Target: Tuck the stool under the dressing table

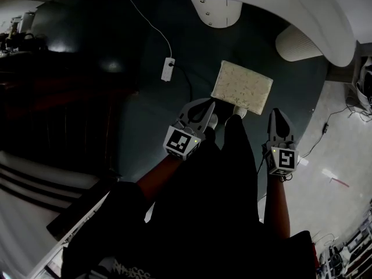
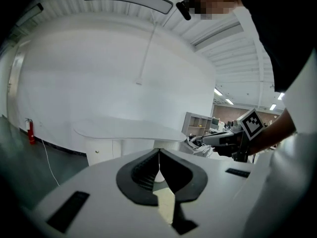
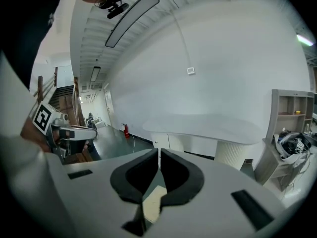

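The stool (image 1: 241, 87) has a cream fuzzy rectangular seat and stands on the dark floor in front of the white dressing table (image 1: 290, 10). My left gripper (image 1: 209, 110) hovers just short of the seat's near left edge, jaws shut on nothing. To the right of the seat's near corner, my right gripper (image 1: 277, 115) is also shut and empty. In the left gripper view the shut left gripper (image 2: 159, 153) points toward the dressing table (image 2: 129, 130), with the seat (image 2: 166, 202) showing below. The right gripper view has the right gripper (image 3: 159, 155) closed above the seat (image 3: 152, 202).
A white power strip (image 1: 168, 70) with its cable lies on the floor left of the stool. Under the table top are a drawer unit (image 1: 216, 10) and a ribbed pedestal (image 1: 296, 44). Shelving (image 3: 290, 128) stands at the right, dark stairs (image 1: 52, 127) at the left.
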A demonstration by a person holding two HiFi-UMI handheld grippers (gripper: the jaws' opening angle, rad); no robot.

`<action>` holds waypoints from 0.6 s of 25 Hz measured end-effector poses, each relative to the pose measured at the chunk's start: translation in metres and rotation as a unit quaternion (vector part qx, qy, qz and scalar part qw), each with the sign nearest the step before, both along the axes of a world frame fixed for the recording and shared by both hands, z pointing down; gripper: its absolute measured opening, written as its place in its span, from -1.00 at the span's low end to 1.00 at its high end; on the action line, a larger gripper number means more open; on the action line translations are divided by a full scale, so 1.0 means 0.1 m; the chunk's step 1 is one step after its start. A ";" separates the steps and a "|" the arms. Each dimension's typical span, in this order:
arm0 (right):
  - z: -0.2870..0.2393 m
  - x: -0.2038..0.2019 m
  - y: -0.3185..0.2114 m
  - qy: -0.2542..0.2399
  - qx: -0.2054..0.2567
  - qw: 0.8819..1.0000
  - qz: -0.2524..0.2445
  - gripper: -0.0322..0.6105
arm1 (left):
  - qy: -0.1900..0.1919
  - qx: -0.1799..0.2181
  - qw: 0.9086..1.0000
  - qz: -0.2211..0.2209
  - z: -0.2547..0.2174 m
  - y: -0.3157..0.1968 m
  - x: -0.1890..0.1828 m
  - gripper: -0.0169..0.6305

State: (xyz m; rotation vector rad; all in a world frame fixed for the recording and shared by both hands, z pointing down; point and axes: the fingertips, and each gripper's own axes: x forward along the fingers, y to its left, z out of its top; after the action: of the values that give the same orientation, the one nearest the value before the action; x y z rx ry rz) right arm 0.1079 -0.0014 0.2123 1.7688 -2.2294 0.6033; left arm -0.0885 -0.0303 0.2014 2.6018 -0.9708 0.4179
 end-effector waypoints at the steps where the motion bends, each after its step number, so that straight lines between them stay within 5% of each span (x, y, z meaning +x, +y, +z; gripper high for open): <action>1: 0.05 0.06 -0.03 0.001 -0.003 1.000 -0.003 -0.78 | 0.001 0.010 1.000 0.002 0.02 -0.04 0.04 -0.90; 6: 0.44 0.16 -0.01 0.006 -0.024 0.999 -0.041 -0.78 | 0.000 0.002 1.000 0.019 0.41 -0.16 0.10 -0.90; 10: 0.90 0.14 0.13 0.068 -0.058 0.993 -0.079 -0.78 | -0.015 -0.036 0.999 0.030 0.98 -0.12 0.06 -0.90; 15: 1.53 0.03 0.25 0.043 -0.087 0.994 -0.058 -0.78 | -0.038 -0.058 0.997 0.047 1.60 -0.03 -0.09 -0.90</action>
State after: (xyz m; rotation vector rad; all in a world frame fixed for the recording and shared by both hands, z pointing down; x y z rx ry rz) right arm 0.1105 0.0233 0.3656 1.5410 -2.1335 0.6612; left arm -0.0971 -0.0337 0.3616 2.5499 -0.8245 0.5829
